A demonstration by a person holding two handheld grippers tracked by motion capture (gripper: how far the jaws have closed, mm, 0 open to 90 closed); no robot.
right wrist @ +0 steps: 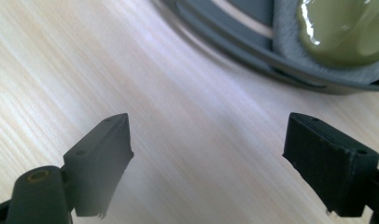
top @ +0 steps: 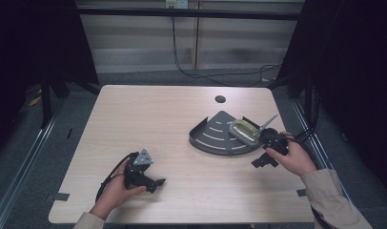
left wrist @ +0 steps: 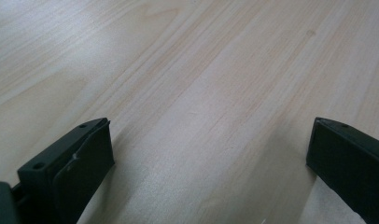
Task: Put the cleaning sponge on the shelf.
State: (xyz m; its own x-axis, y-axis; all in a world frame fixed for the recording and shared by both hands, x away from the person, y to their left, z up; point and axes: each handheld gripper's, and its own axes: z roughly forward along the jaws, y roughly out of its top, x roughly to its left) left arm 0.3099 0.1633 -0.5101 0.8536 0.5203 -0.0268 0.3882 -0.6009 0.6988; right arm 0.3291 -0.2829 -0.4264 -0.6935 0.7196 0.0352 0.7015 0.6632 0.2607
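Both tools, left (top: 153,182) and right (top: 261,161), gape over bare table (top: 148,119); grey rack (top: 215,136) with sponge (top: 244,130) sits beside the right.

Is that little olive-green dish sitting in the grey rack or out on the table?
In. The olive-green dish rests on the grey rack, near its right edge, with the open right gripper low beside it.

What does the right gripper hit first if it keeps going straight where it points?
Probably the curved outer wall of the dark grey rack, just ahead of the open right gripper; the olive-green dish sits behind it. Depth is uncertain.
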